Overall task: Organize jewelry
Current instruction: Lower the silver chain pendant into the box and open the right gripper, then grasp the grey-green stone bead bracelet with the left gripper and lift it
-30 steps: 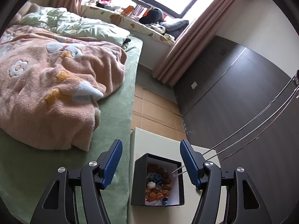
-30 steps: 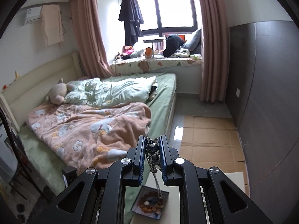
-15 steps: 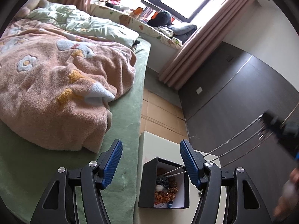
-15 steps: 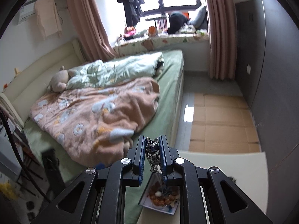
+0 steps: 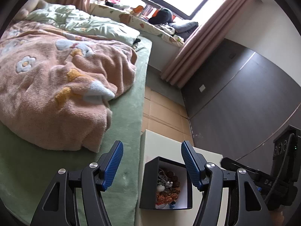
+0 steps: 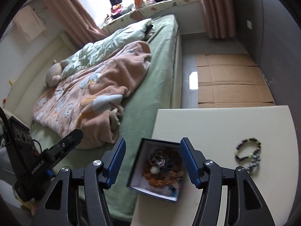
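A small dark box (image 6: 160,142) with a white lining stands at the near left corner of the white table (image 6: 216,124). It holds a pile of orange and blue beaded jewelry (image 6: 163,175), and a silver necklace (image 6: 159,159) lies loose on top of the pile. My right gripper (image 6: 152,145) hovers just above the box; its jaws are opening and nothing is between the pads. To the left of the box, my left gripper (image 5: 152,146) is open and holds nothing. The box (image 5: 148,184) shows low between its fingers, with the silver necklace (image 5: 163,178) inside.
Two bracelets lie on the table right of the box: a dark and pale beaded one (image 6: 248,148) and a silvery one (image 6: 254,162). A bed with a pink blanket (image 6: 97,98) borders the table's left side. Cardboard (image 6: 229,82) covers the floor beyond.
My right gripper has come down towards the box and its jaws have spread. The silver necklace has left them and now lies in the box. My left gripper has hardly moved.
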Demonstrator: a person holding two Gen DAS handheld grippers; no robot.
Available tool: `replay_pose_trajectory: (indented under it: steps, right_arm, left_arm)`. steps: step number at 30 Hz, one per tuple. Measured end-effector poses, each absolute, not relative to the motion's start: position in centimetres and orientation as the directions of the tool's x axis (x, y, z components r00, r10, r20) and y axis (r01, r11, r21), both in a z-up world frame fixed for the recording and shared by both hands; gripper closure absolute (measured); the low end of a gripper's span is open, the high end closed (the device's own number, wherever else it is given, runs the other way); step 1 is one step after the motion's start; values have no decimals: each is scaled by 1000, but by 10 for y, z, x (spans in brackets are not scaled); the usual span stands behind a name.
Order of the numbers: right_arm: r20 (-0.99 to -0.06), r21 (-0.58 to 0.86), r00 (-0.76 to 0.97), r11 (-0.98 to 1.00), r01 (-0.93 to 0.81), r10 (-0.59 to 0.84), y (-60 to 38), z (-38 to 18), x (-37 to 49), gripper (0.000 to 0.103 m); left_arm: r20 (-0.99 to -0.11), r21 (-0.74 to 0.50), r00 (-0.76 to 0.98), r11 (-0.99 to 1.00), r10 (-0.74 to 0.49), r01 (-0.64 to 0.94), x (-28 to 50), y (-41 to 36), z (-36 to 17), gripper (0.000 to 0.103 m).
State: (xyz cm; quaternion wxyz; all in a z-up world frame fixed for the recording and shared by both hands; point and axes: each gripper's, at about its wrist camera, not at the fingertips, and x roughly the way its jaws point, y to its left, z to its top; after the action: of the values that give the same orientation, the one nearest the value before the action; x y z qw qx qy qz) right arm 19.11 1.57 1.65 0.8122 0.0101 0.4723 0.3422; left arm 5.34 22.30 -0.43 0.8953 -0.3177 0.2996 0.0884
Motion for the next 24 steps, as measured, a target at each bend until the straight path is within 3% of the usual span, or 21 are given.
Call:
replay_pose_trajectory:
  steps: [3, 5, 6, 8, 12, 15, 18, 22, 24]
  right_arm:
    - [-761, 319, 347, 781, -537, 549, -9, 21, 189, 40]
    - [-763, 319, 346, 783, -533, 546, -22, 23, 189, 16]
    - [-763, 317, 348, 784, -534, 546, -27, 23, 190, 13]
    - [-761, 306, 365, 793, -527, 536, -42, 25, 188, 13]
    - [-762, 307, 382, 811, -498, 523, -72, 22, 190, 12]
    - [-768, 309, 394, 831, -462, 504, -95, 14, 194, 2]
    - [-764, 319, 417, 850, -419, 492, -122, 2, 199, 0]
    - [-750, 343, 443, 862, -373, 491, -152, -16, 202, 0]
    - [-749, 379, 436, 863, -334, 498, -167, -27, 208, 0]
  left_arm:
    - [-595, -507, 802, 796, -46, -331, 60, 214, -4, 38]
    - [-595, -506, 802, 801, -57, -319, 63, 208, -4, 37]
    - [-594, -507, 802, 804, -64, -311, 66, 204, -4, 35]
    - [-588, -510, 805, 806, -72, -300, 69, 197, -4, 23]
    - [-576, -501, 813, 824, -87, -267, 80, 175, -1, 20]
    - [-588, -483, 802, 842, -108, -241, 92, 156, -3, 19]
    - [-600, -460, 791, 861, -121, -217, 102, 137, -5, 19]
    - [-616, -424, 772, 892, -156, -158, 116, 106, -8, 4]
    - [-627, -402, 761, 906, -169, -129, 120, 92, -10, 4]
